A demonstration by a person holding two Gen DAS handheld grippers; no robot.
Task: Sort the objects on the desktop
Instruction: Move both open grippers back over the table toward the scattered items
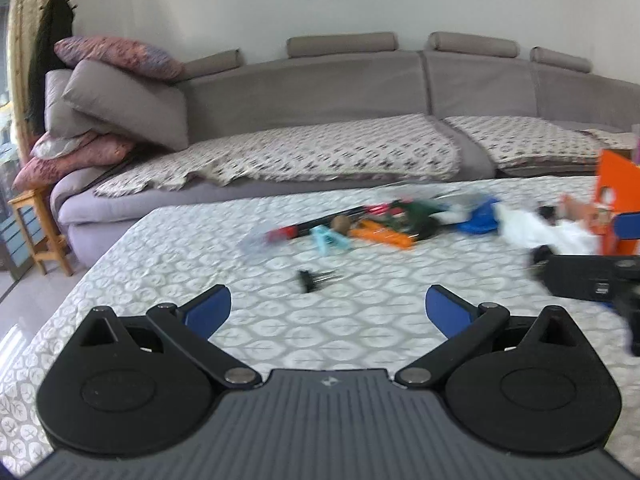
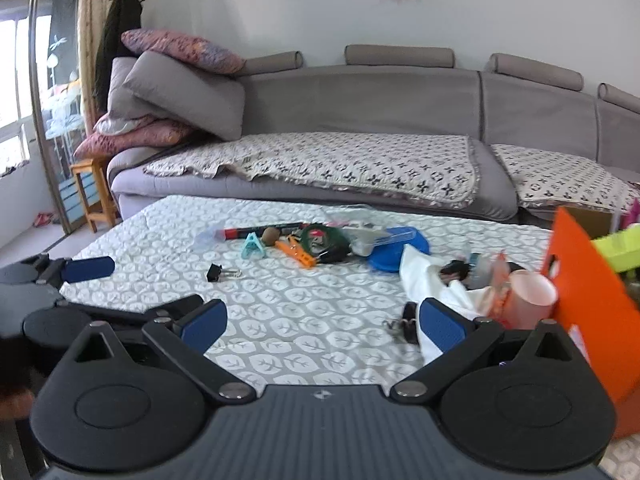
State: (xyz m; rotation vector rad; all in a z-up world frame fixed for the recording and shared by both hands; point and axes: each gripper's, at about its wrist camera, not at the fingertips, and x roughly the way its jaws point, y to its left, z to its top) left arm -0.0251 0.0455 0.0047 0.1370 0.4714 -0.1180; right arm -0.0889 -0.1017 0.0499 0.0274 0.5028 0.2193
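Both grippers, left (image 1: 328, 308) and right (image 2: 322, 322), hover empty with fingers spread wide over the quilted surface (image 2: 280, 336); the lone binder clip (image 2: 216, 272) lies apart from the clutter, likely easiest first: approach low, straddle its black body.

Two binder clips (image 2: 215, 272) (image 2: 408, 320), one pink cup (image 2: 530, 296), one teal clip (image 2: 252, 246), one orange box (image 2: 592, 300), one blue lid (image 2: 394, 250).

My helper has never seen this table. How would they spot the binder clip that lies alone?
On the leaf-patterned quilted table cover, find the row of clutter headed by the light blue plastic clip. The small black binder clip lies nearer, on bare cloth, touching nothing, its silver wire handles pointing right.
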